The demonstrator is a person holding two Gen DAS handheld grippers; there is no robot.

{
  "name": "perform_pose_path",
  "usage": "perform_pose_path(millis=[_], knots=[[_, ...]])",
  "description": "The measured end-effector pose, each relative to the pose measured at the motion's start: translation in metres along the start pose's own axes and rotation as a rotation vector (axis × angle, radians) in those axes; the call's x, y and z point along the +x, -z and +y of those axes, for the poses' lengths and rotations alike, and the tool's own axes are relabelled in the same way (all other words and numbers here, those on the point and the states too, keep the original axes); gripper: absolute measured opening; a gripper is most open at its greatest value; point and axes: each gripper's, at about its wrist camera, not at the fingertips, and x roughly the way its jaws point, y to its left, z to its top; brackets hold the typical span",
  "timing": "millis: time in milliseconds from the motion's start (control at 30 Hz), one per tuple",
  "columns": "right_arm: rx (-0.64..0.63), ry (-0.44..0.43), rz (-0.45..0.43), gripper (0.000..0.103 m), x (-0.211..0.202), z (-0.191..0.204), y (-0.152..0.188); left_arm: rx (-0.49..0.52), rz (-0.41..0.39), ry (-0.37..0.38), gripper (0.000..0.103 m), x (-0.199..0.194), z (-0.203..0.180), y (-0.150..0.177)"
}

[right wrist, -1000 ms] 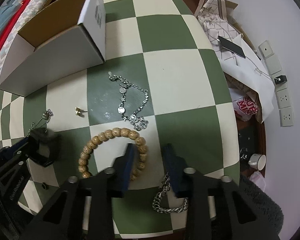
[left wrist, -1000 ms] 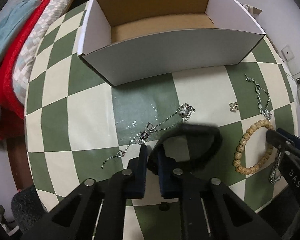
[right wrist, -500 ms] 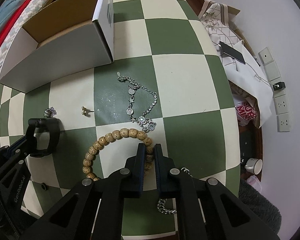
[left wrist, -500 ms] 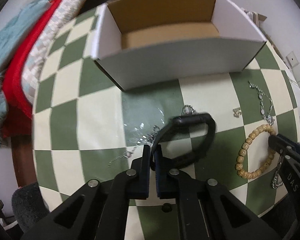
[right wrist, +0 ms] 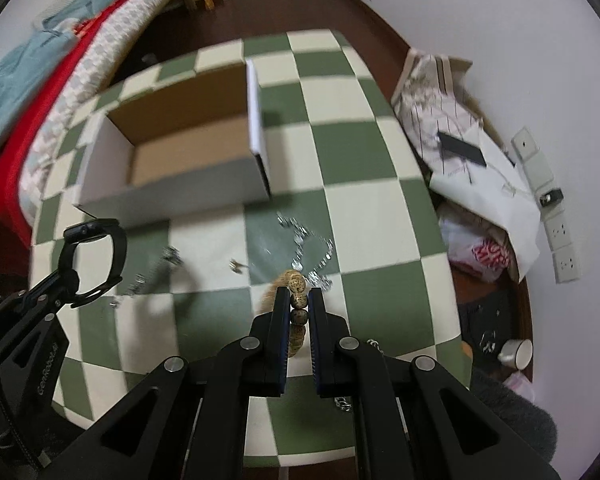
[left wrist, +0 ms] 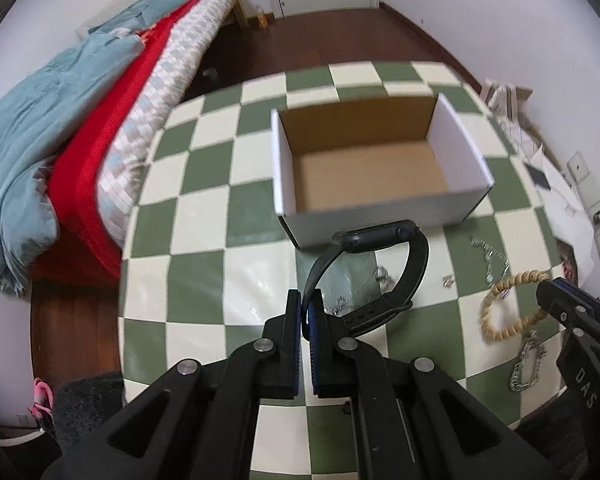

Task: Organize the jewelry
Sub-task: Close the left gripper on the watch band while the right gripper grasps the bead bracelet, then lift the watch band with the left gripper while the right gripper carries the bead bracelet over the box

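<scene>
My left hand-held gripper (left wrist: 305,300) is closed on the strap of a black watch (left wrist: 380,248), and the watch hangs in the air above the desk (left wrist: 204,240), its face turned toward the white cardboard box (left wrist: 380,204). My right hand-held gripper (right wrist: 299,300) is pressed narrow on a wooden bead bracelet (right wrist: 298,300); two or three beads sit between the blue pads, and the rest of the loop hangs below, off the desk. In the left wrist view I see this bracelet (left wrist: 504,308) at the right, held up by the right hand-held gripper. The box stands open near the middle of the checkered desk, and I see only its brown floor inside. On the desk between the box and my grippers some pieces lie apart from each other: a silver chain with small stones (right wrist: 308,248), a thin silver necklace (right wrist: 156,268) under the watch, and a small earring (right wrist: 238,266) between them. A thick silver link chain (left wrist: 528,364) lies close to the near edge of the desk. A bed with red and blue covers (left wrist: 80,120) is at the left side.
</scene>
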Motion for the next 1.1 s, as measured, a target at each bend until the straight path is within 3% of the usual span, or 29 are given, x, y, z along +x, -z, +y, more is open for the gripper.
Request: perform_pose_path(millis=[400, 600, 800, 1100], knots=[[-0.058, -0.058, -0.154, 0.009, -0.074, 0.034, -0.022, -0.089, -0.123, 0.019, 0.001, -0.052, 0.034, -0.038], [-0.066, -0.078, -0.225, 0.009, -0.097, 0.045, -0.054, -0.124, -0.171, 0.019, 0.001, -0.063, 0.046, -0.064], [-0.084, -0.058, -0.253, 0.009, -0.093, 0.052, -0.094, -0.146, -0.189, 0.017, 0.001, -0.057, 0.051, -0.094], [-0.108, -0.059, -0.207, 0.009, -0.049, 0.062, -0.143, -0.166, -0.146, 0.037, 0.001, -0.022, 0.051, -0.131]])
